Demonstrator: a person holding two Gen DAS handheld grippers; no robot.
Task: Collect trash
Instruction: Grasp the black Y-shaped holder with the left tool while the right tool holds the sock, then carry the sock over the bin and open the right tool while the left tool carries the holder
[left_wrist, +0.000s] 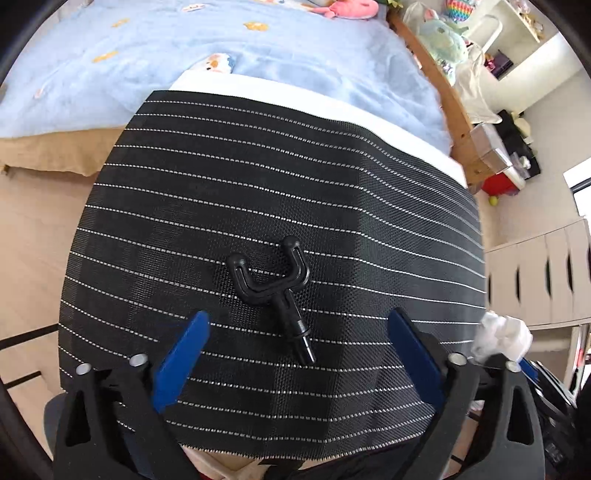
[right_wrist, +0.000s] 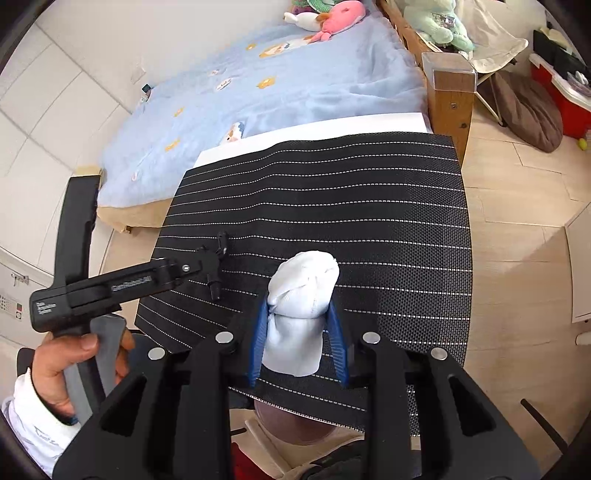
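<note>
A black Y-shaped plastic piece lies on a black mat with white dotted stripes. My left gripper is open, its blue pads on either side of the piece's stem, just above the mat. My right gripper is shut on a crumpled white tissue wad, held over the near part of the mat. The wad also shows at the right edge of the left wrist view. The black piece lies partly hidden under the left gripper body in the right wrist view.
The mat lies on a white board in front of a bed with a light blue blanket. A wooden bedpost stands at the mat's far right corner. White drawers are to the right. Wood floor surrounds it.
</note>
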